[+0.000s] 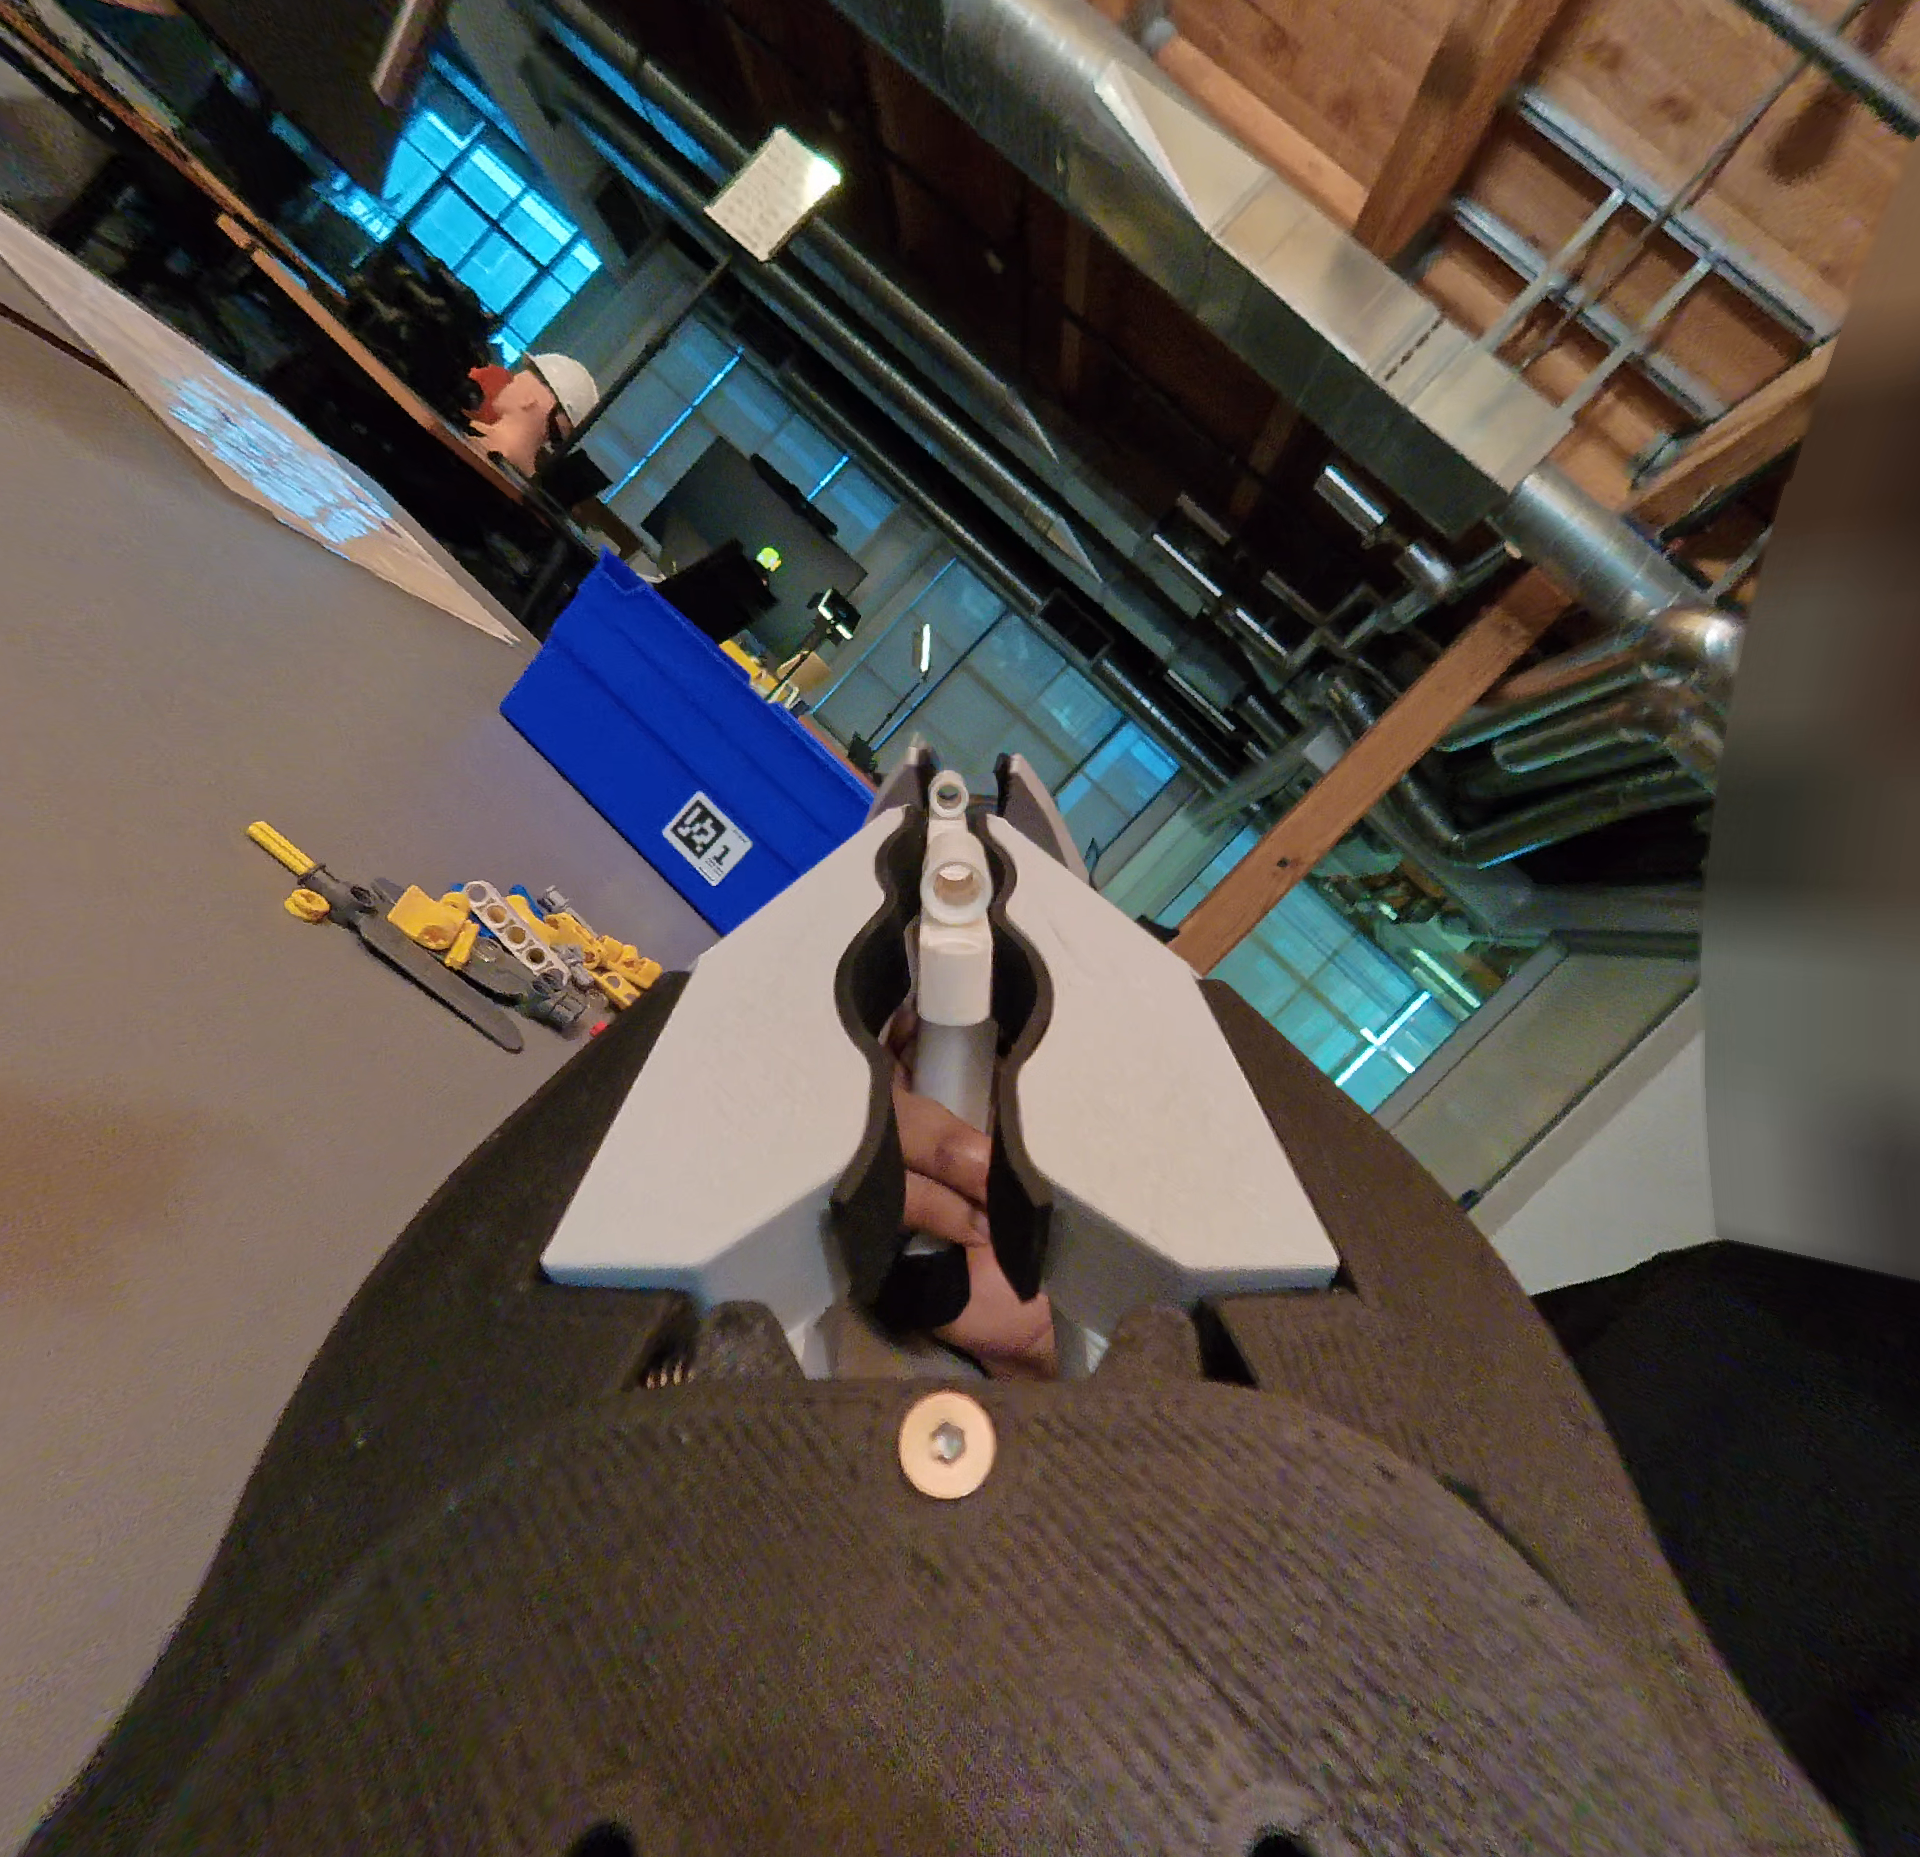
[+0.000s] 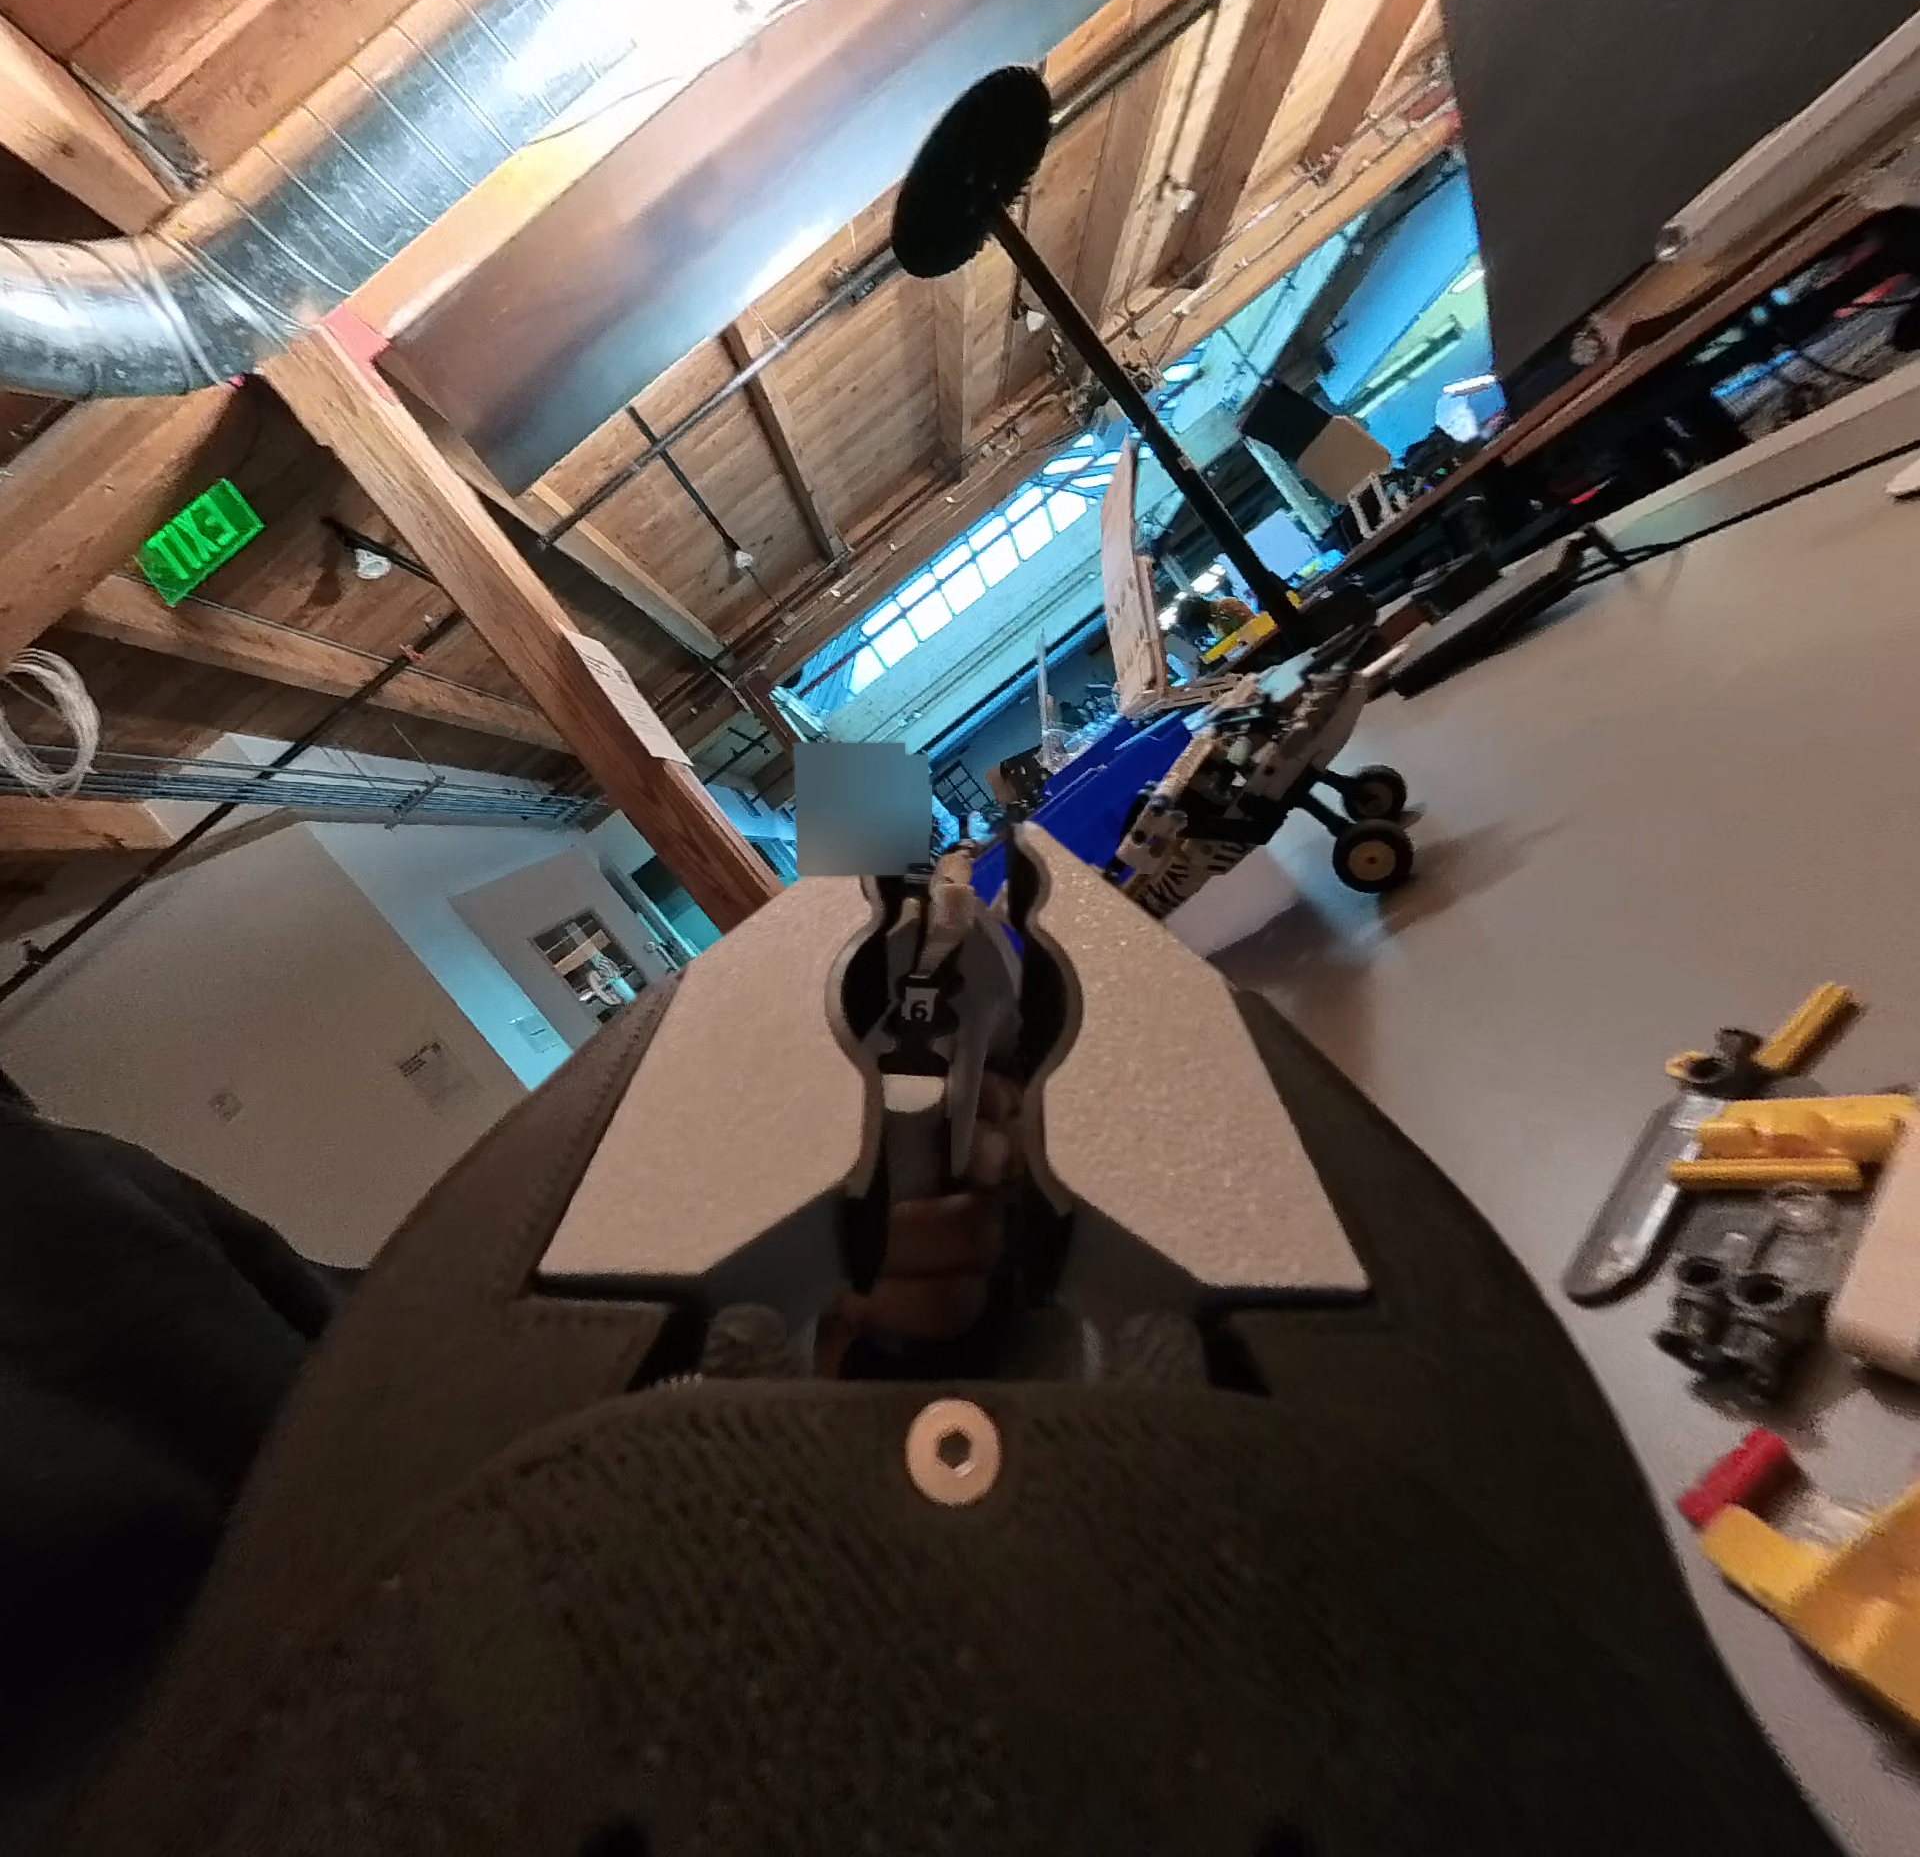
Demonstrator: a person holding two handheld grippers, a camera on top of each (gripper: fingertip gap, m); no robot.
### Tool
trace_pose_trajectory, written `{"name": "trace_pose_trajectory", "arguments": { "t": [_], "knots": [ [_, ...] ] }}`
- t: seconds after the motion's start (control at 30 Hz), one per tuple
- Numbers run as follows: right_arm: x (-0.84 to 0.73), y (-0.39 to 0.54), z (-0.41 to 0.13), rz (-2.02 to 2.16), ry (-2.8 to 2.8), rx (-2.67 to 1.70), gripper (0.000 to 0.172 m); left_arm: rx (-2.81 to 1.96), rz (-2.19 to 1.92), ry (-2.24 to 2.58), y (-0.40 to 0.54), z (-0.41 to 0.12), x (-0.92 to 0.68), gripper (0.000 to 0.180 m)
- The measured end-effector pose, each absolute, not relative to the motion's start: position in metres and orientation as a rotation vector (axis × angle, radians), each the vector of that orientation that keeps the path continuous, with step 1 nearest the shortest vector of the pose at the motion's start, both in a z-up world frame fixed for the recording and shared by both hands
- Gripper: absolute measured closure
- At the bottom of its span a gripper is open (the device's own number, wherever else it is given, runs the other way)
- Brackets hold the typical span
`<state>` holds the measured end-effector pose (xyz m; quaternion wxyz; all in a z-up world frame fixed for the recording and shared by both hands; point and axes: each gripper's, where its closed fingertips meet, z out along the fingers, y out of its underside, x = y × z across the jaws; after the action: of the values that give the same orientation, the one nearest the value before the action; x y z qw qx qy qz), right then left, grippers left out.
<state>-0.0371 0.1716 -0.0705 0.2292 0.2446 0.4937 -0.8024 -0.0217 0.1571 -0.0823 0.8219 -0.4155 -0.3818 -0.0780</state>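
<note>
1. Left tongs [image 1: 954, 799] are clenched on a white plastic connector piece [image 1: 951, 934], with both dark pads pressed against its sides.
2. Its long axis runs along the fingers, pointing away from the camera; a small ring end sticks out at the fingertips, with a round hole facing back.
3. Left of these tongs, a heap of yellow, grey and white building parts [image 1: 488, 934] lies on the grey desk [image 1: 208, 664], near a blue bin [image 1: 665, 758].
4. Right tongs [image 2: 961, 862] stand slightly parted, with the other gripper seen through the gap; I cannot tell whether they grip anything.
5. Farther right stands a wheeled model [image 2: 1268, 768], carrying a long black rod with a gear [image 2: 971, 171] on top.
</note>
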Motion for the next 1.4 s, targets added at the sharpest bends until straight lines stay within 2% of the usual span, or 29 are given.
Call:
{"name": "trace_pose_trajectory", "arguments": {
  "t": [0.2,0.5,1.2,1.4],
  "knots": [
    [-0.039,0.170,-0.083,-2.144,1.605,0.663,0.151,-0.893,-0.170,-0.813,0.158,-0.083,-0.022,0.177],
    [-0.026,0.166,-0.084,-2.025,1.530,0.569,0.167,-0.917,-0.168,-0.810,0.162,-0.084,-0.022,0.178],
    [0.003,0.136,-0.107,-1.785,1.739,0.495,0.167,-0.808,-0.186,-0.807,0.146,-0.079,-0.024,0.178],
    [-0.006,0.144,-0.096,-1.874,1.628,0.518,0.162,-0.805,-0.186,-0.803,0.146,-0.078,-0.024,0.179]
  ]
}}
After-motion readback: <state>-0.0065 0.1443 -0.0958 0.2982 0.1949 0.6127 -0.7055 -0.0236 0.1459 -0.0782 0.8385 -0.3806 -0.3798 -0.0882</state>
